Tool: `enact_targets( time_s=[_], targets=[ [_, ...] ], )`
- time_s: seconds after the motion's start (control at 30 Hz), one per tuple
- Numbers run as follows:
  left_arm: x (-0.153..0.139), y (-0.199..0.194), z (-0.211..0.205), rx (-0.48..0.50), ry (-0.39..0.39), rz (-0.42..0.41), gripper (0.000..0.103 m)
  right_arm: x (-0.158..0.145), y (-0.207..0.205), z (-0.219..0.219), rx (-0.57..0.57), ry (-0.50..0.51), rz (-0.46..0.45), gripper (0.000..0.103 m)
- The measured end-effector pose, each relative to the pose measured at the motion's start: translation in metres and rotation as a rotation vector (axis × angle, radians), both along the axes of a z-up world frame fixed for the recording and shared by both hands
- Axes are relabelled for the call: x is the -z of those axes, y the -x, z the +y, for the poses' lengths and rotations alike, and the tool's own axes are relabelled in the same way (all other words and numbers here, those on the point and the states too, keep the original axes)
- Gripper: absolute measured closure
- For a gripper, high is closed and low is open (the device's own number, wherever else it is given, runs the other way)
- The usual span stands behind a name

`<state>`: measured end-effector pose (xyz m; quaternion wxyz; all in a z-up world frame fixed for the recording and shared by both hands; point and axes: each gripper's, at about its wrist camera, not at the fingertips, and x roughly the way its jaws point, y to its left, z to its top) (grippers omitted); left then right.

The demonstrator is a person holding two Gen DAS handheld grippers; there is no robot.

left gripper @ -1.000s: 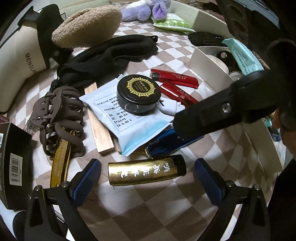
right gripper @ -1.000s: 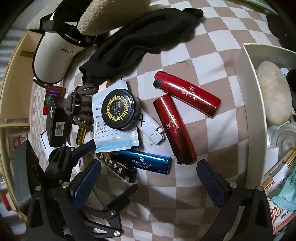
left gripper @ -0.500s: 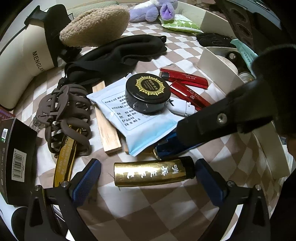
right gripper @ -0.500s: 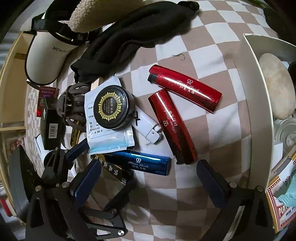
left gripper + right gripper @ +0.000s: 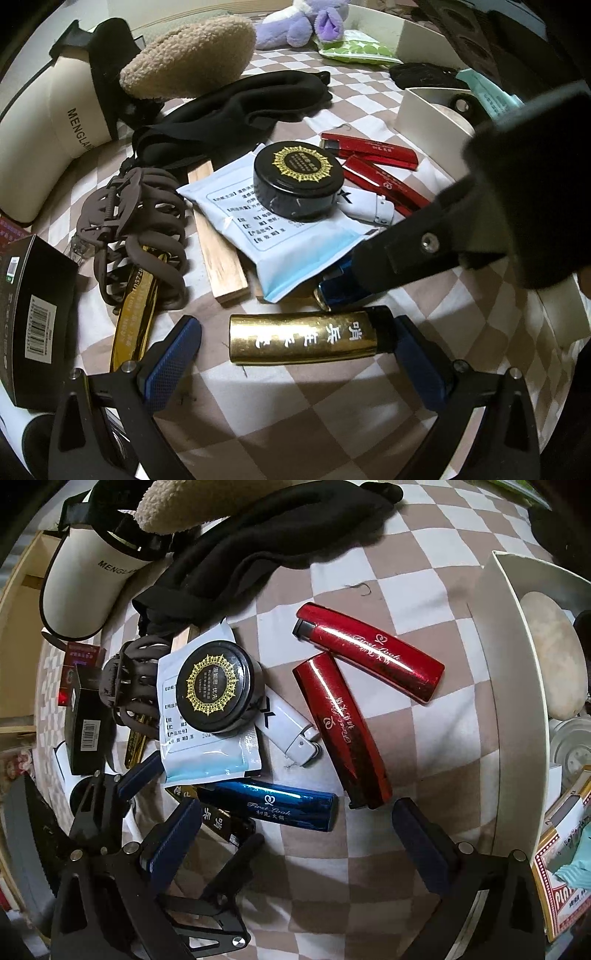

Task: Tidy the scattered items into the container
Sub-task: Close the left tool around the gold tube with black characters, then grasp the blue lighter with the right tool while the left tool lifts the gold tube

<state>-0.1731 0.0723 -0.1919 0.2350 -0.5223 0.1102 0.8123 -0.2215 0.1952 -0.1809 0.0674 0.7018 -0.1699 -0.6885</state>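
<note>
Closer now, the spread left gripper (image 5: 295, 350) straddles the glossy gold lighter (image 5: 308, 338); right gripper (image 5: 295, 834) gapes over bare checkered cloth (image 5: 424, 746).

The right claw (image 5: 297, 834) stands open above a brown-and-white checked cloth (image 5: 436, 738), its blue-padded fingers (image 5: 173, 834) spread wide with nothing between them. Just ahead lies a blue lighter (image 5: 269, 803), and beside it two red lighters (image 5: 343, 727) (image 5: 373, 651) lie close together at an angle. A white lighter (image 5: 291, 734) pokes out from under a round black tin (image 5: 216, 690), which sits on a white-and-blue packet (image 5: 207, 757). At the right edge is a white container (image 5: 506, 686) holding a pale oval object, perhaps a stone. At lower left the left claw (image 5: 186, 775) straddles a gold lighter (image 5: 221, 819); the lighter is partly hidden. A black cloth (image 5: 258, 542) lies farther back.
</note>
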Motion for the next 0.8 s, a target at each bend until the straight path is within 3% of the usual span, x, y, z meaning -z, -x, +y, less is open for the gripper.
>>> enact_targets(
  time_s=[0.2, 0.4, 0.8],
  targets=[
    [-0.006, 0.004, -0.014, -0.015, -0.050, -0.009, 0.021, 0.000, 0.004, -0.001, 0.017, 0.001, -0.002, 0.000],
    [-0.014, 0.008, -0.029, -0.022, -0.099, -0.027, 0.021, -0.001, 0.008, -0.006, 0.020, 0.003, 0.001, 0.000],
    [-0.013, -0.008, -0.045, 0.002, -0.093, -0.030, 0.021, 0.002, 0.016, -0.021, -0.001, 0.010, -0.007, 0.000]
  ],
)
